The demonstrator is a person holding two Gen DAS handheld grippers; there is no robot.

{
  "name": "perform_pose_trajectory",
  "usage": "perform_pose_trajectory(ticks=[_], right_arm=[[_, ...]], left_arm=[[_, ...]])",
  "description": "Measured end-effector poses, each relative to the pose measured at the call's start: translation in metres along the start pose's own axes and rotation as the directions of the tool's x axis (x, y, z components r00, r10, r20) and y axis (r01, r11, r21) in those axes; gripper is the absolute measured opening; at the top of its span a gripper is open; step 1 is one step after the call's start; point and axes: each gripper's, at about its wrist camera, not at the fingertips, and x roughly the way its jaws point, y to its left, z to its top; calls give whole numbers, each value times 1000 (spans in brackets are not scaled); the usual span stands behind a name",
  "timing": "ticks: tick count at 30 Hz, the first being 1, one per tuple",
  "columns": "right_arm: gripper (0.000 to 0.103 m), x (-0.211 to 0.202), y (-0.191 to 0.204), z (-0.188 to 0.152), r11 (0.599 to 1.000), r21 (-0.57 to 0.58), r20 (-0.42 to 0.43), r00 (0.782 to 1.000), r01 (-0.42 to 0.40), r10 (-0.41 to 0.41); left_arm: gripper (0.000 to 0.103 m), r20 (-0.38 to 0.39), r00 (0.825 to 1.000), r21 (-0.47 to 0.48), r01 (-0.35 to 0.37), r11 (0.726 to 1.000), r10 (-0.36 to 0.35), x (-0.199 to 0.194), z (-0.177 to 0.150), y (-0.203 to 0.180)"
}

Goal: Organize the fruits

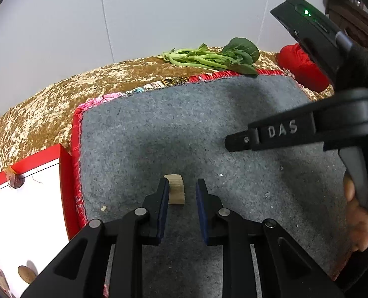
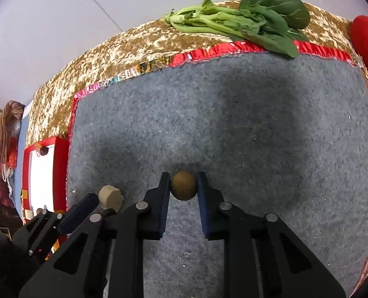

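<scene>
Right gripper (image 2: pixel 184 186): fingers closing on a round brown fruit (image 2: pixel 184 185), sitting on the grey mat (image 2: pixel 258 136).
Left gripper (image 1: pixel 182 191): fingers standing narrowly apart around a tan block (image 1: pixel 176 192) on the mat, left pad touching it.
Box (image 1: pixel 22 211): lying left of the mat, holding another brown fruit (image 1: pixel 26 274).
Greens (image 2: pixel 241 22): lying beyond the mat's far edge.

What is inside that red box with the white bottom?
The red box holds one brown round fruit near its bottom corner and a small dark one at the far corner; the rest is cut off.
</scene>
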Motion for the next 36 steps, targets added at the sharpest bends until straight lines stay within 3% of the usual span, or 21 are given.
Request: perform_pose_trajectory(ticks=[1,4,6,21,26,28,29,30,36], right_arm=[[23,-1,-2,-2,1000,3,-3,1000,-3,3],[23,-2,-3,-5,1000,-4,-10,1000,2,-2],[23,0,1,-7,1000,-11,-10,1000,7,-7],[23,7,5,-7,999,-32,-14,1000,24,-24],[23,7,3,-5,999,-34,-18,1000,13,-14],[23,7,3,-5,999,-37,-18,1000,14,-15],[23,7,4,-6,999,-39,-18,1000,15,-16],[23,7,4,-6,999,-40,-17,1000,16,-17],[23,2,4,-8,999,-48,-17,1000,5,-6]], left_arm=[[21,5,1000,5,-4,1000,4,0,-1,-1],[36,-9,1000,1,-8,1000,8,-1,-3,-3],[45,-84,996,-22,0,1000,-2,10,-8,-1],[45,-20,999,-27,27,999,-28,2,2,-2],[44,-71,997,-32,39,999,-41,17,1,-6],[40,-72,997,-12,21,1000,-22,22,1,-11],[30,-70,997,-3,14,1000,-14,22,1,-13],[28,-67,998,-4,19,1000,-20,22,2,-14],[28,-36,999,-33,13,999,-14,12,3,-7]])
